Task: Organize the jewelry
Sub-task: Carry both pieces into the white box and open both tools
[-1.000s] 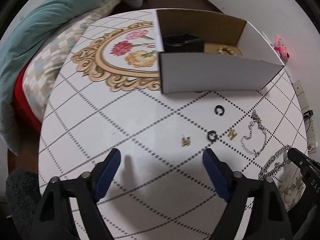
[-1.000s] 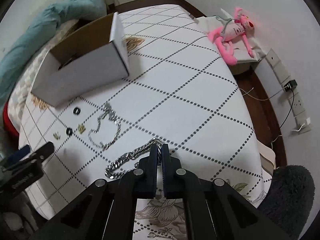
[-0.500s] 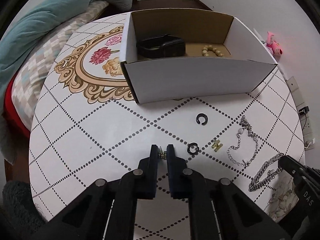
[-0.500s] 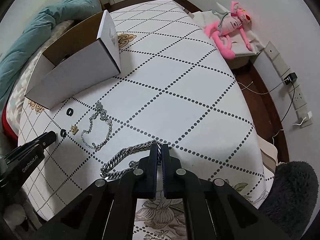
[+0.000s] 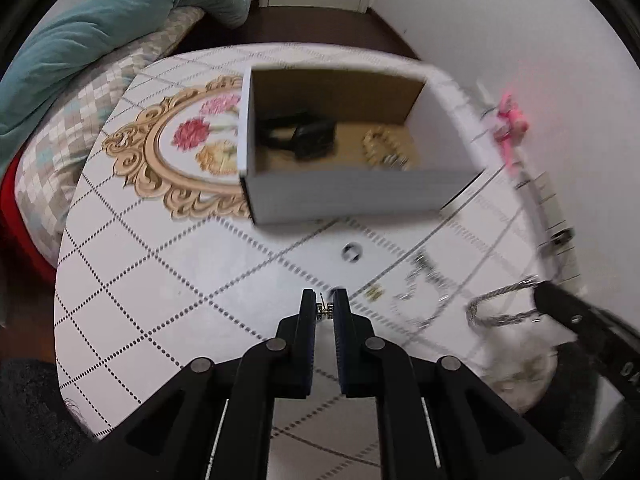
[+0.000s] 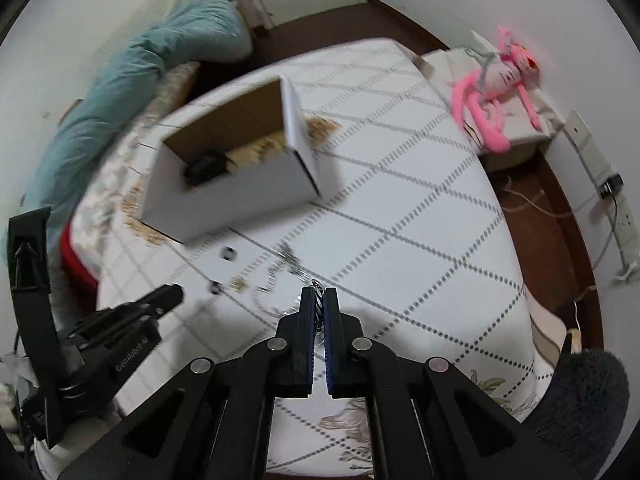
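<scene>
The left gripper (image 5: 324,309) has its jaws clamped on a small gold earring (image 5: 323,309), held above the checked tablecloth (image 5: 160,264) on the table's near half. The right gripper (image 6: 318,306) has its jaws pressed together on a heavy silver chain (image 5: 498,306), which hangs as a loop from the tips near the table's right edge.

On the cloth, between the two grippers, lie a thin silver bracelet (image 5: 424,284) and a second gold earring (image 5: 374,292). A black ring (image 5: 352,251) sits on the cloth closer to the box, and another small black ring (image 6: 215,288) lies just beside the left gripper's tips.

The white cardboard box (image 5: 352,196) stands open in the middle of the table toward its far edge. Inside it lie a black watch (image 5: 298,136) at the left and a beaded bracelet (image 5: 382,146) at the right. A pink plush toy (image 6: 496,92) lies on a stand beyond the table's right edge.
</scene>
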